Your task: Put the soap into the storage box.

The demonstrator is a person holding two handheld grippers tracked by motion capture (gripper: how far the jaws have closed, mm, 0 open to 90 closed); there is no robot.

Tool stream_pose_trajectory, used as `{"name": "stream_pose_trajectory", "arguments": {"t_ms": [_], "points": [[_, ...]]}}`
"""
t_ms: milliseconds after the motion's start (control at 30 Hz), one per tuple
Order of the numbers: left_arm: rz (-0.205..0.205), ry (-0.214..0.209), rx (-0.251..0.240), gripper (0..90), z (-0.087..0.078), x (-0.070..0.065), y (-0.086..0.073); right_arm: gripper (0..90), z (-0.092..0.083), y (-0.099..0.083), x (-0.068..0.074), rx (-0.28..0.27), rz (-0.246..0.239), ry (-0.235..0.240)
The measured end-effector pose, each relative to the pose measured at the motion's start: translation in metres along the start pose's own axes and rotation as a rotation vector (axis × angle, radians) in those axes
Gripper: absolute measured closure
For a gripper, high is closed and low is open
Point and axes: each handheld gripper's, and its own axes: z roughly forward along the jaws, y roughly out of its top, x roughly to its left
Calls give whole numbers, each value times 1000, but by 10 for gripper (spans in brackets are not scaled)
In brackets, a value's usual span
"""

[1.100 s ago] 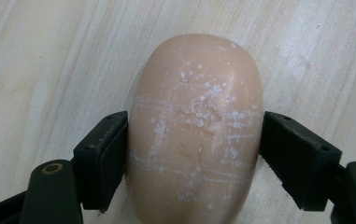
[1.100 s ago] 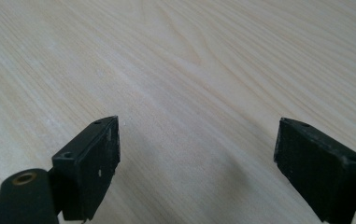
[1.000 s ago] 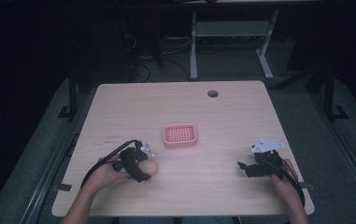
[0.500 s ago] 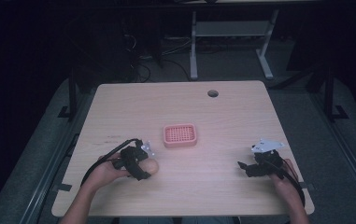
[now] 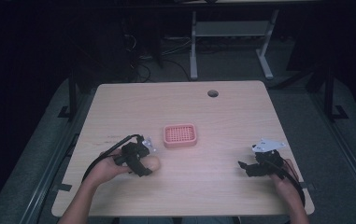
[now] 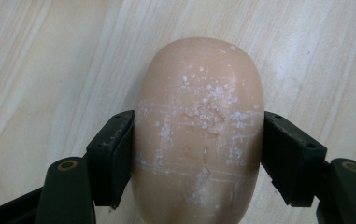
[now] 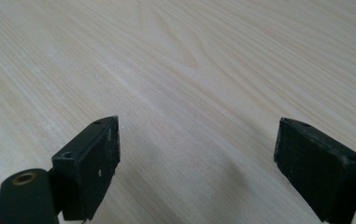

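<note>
Two grippers sit low over the table. The left gripper clasps a tan soap bar on both flanks, at the near-left part of the table, just short of the pink dish. The right gripper is spread wide over bare wood, well apart.

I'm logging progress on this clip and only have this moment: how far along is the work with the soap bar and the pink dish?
Done: the left gripper has its jaws closed against both sides of the tan soap bar, which seems to lie on the wooden table.
In hand: that grasp; the bar sits short of the pink dish.
Left: probably lifting it into the dish, which looks empty. The right gripper rests open over bare wood.
</note>
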Motion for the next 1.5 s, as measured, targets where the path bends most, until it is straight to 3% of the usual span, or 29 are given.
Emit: {"name": "stream_pose_trajectory", "arguments": {"t_ms": [1500], "points": [[69,5,34,313,-7,17,54,139,-1,1,0,-17,15,14]]}}
